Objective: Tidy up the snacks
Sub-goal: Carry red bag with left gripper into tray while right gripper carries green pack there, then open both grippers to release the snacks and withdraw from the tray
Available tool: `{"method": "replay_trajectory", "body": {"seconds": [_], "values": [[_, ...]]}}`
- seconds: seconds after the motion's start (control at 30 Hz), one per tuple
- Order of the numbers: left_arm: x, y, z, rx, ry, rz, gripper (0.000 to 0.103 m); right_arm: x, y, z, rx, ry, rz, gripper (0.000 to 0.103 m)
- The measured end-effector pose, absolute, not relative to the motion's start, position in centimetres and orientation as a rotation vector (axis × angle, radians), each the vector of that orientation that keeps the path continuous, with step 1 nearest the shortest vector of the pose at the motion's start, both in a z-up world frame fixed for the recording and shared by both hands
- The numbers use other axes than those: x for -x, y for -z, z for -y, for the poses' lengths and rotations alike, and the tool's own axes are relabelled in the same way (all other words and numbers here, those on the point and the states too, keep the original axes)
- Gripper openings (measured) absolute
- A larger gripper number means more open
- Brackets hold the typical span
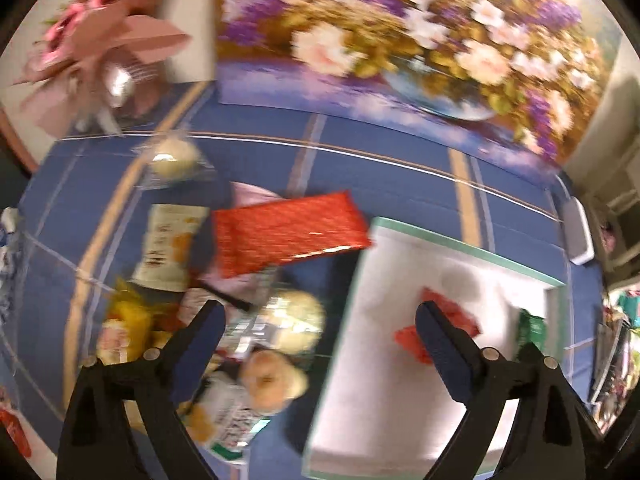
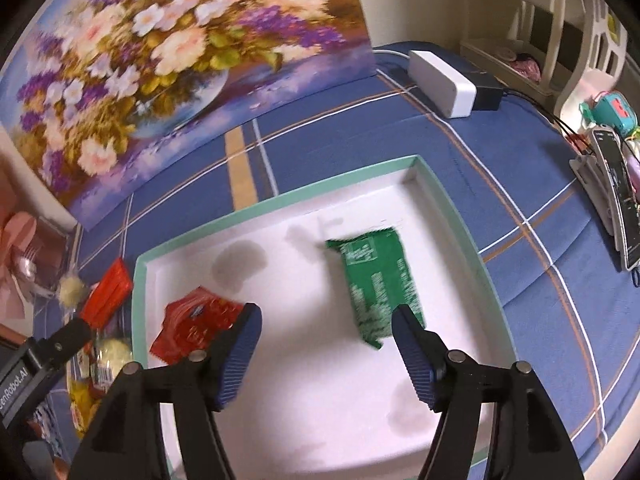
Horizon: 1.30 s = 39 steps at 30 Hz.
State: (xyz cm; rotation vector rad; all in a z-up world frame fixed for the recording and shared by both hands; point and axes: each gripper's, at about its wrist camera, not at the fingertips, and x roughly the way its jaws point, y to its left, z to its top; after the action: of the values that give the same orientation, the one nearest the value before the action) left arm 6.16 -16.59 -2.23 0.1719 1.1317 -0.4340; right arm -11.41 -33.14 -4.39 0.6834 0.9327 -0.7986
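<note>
Right tool (image 2: pixel 326 318) stood open, nothing between pads, above white tray (image 2: pixel 456 208); green packet (image 2: pixel 376 284) and red packet (image 2: pixel 196 320) lay inside, apart. Left tool (image 1: pixel 320 320) gaped wide, empty, over snack pile (image 1: pixel 256 344) beside tray on blue worktop (image 1: pixel 392 184). Risk: crowded, overlapping wrappers likely to yield double pick or slip. Left view alone showed red box (image 1: pixel 288 236) and pile; right view alone showed green packet whole.

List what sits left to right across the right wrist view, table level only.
Left gripper → red packet → green packet, both packets in the white tray → white box → phone on stand.
</note>
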Motion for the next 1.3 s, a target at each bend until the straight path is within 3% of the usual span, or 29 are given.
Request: {"method": "replay_trajectory", "body": {"seconds": [0.13,0.37,0.5,0.67,1.3], "values": [[-6.3,2.2,14.1,-0.157,0.376,-1.11,0.097,10.7,4.3,31.3,-0.652,0.779,-0.954,0.082],[-6.1,2.4,11.0,-0.149,0.316,-1.121,0.097,9.6,4.2,27.6,-0.56,0.748,-0.997,0.089],[-6.0,2.0,9.2,-0.142,0.287,-1.116,0.097,9.4,3.9,25.7,-0.526,0.736,-1.009,0.098],[-5.7,1.8,7.3,-0.155,0.25,-1.103,0.102,9.7,3.2,23.9,-0.544,0.71,-0.997,0.102],[-3.8,0.5,3.2,-0.156,0.22,-1.081,0.103,9.0,0.8,18.6,-0.513,0.631,-0.976,0.103]]}}
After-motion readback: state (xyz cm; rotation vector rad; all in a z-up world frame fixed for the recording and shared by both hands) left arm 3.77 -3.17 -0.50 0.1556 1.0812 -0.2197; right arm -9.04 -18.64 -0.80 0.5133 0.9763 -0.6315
